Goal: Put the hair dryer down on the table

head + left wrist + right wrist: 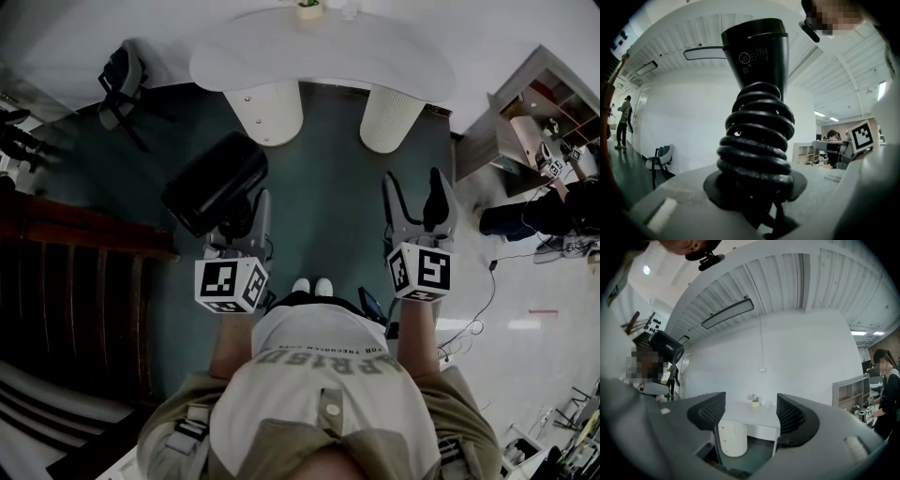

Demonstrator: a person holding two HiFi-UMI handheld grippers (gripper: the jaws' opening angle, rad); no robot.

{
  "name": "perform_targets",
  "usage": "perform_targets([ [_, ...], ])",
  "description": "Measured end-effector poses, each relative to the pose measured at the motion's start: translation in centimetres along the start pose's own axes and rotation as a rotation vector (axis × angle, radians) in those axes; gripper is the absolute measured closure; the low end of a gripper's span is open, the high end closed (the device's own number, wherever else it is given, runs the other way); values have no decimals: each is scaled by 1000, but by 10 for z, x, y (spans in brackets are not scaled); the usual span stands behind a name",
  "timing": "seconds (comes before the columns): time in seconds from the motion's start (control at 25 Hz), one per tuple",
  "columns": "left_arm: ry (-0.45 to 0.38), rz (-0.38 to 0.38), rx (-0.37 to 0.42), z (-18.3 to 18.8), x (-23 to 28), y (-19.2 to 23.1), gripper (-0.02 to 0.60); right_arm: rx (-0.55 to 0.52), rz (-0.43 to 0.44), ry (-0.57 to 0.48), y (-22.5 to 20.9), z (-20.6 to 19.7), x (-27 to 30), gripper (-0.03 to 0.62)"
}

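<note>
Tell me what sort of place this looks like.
Likely an open office or studio: a white table on round pedestals, open shelving, and a strip light on a ribbed ceiling.

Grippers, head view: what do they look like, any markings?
Left gripper and right gripper: grey bodies, each with a white cube bearing black square markers. The right's pads are black and ribbed. The person wears a light T-shirt.

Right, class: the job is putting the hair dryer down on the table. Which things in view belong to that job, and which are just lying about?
Belong to the job: hair dryer, gripped in the left claw; white table ahead.
Just about: chair; small potted plant on the table; shelf unit; right claw, open and empty.
</note>
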State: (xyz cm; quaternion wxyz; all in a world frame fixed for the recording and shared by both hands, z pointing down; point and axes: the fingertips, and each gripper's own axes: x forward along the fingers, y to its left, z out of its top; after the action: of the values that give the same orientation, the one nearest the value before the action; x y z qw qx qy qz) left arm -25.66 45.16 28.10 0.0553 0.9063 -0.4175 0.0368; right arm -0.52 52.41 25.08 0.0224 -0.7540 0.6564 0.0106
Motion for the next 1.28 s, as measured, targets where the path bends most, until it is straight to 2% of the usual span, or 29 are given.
perform_targets([
  [0.2, 31, 5, -5, -10, 5, 1, 439, 46, -5, 15, -6, -9, 7, 249],
  [0.4, 32, 20, -18, -12, 17, 26, 439, 52, -19, 32, 0, -21, 23, 249],
  [0.68, -1, -21, -8, 8, 66, 55, 439, 28, -55, 30, -5, -17, 64, 249],
  [1.04, -53, -69, 29, 52, 127, 104, 439, 35, -92, -51, -1, 19, 139, 249],
  [1.28, -66, -91, 38, 58, 152, 132, 439, 42, -128, -72, 2, 19, 170, 249],
])
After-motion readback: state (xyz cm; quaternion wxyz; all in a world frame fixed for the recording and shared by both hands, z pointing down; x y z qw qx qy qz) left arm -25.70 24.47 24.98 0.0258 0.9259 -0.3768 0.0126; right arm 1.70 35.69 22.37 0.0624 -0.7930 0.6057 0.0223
